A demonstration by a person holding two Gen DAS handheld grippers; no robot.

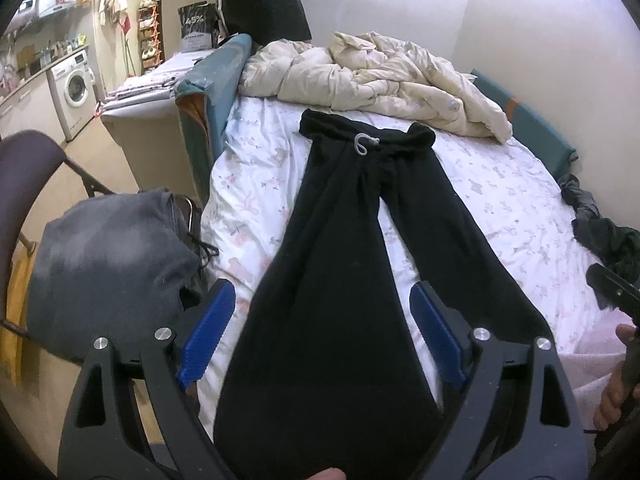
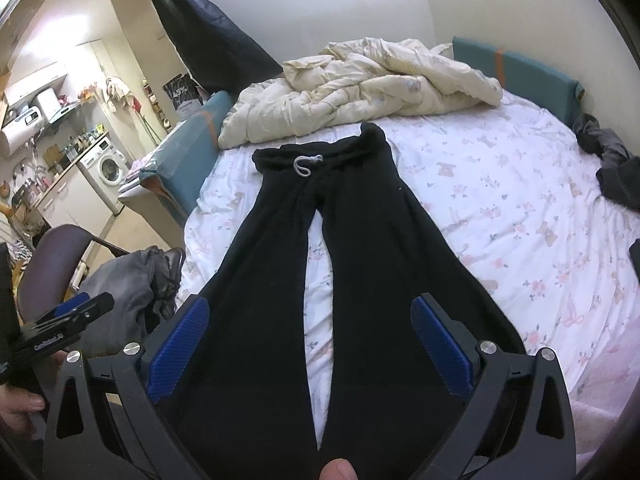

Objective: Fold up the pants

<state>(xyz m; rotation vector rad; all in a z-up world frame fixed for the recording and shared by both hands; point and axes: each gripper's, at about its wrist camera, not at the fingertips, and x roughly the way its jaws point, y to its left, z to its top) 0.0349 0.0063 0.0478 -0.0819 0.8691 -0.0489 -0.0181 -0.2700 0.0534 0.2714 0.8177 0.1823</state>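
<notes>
Black pants (image 1: 340, 216) lie flat on the bed (image 1: 500, 200), waistband toward a crumpled duvet (image 1: 372, 72), legs reaching the near edge. The left claw (image 1: 320, 320) is spread wide over one leg, pinching nothing; the right claw (image 2: 310, 340) is spread likewise over both legs.

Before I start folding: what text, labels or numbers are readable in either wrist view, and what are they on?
"45%": on the dark bag standing on the surface beside the bed; the smaller print beneath it is blurred.
Left gripper: white lettering on its body, too blurred to read.
Washing machine: panel markings too small to read.
Black pants: no label visible.
</notes>
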